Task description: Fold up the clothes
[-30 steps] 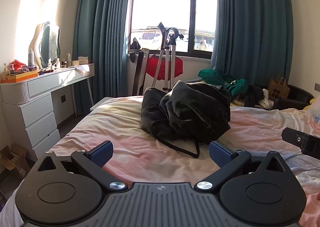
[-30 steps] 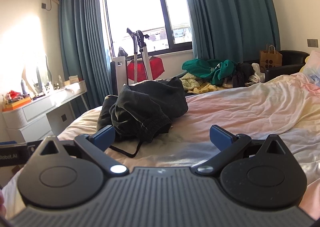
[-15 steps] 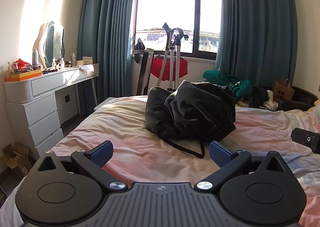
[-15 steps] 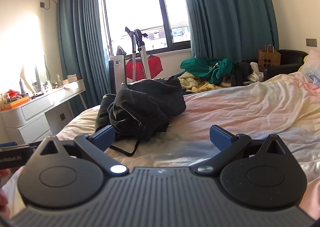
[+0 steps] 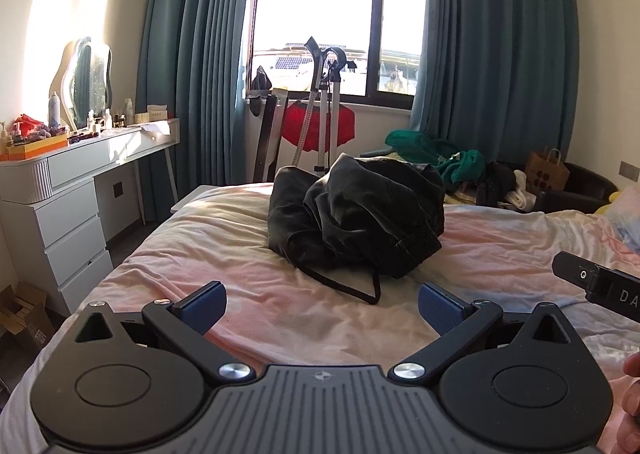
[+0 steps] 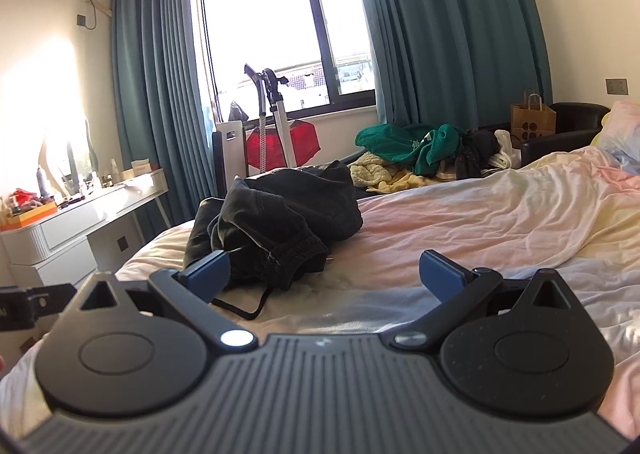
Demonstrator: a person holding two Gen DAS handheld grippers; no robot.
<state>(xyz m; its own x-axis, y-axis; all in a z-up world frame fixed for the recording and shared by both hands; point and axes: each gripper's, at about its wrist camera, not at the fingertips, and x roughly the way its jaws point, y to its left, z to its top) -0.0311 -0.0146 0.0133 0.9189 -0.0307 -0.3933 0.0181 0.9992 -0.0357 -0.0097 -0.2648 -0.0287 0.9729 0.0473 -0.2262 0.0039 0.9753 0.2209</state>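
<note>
Left wrist view: a dark bundle of clothes (image 5: pixel 360 214) sits in a heap on the bed (image 5: pixel 248 254).

A black cord hangs out of it. The left gripper (image 5: pixel 322 304) and right gripper (image 6: pixel 326 272) float near it, not touching, jaws wide open and holding nothing. A white desk (image 5: pixel 60 190) stands at the left wall.

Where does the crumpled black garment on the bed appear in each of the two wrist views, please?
Left wrist: black garment sits centre frame, beyond the open left gripper.
Right wrist: black garment lies left of centre, behind the open right gripper's left finger.
Shared landmark: the red item under the window.
</note>
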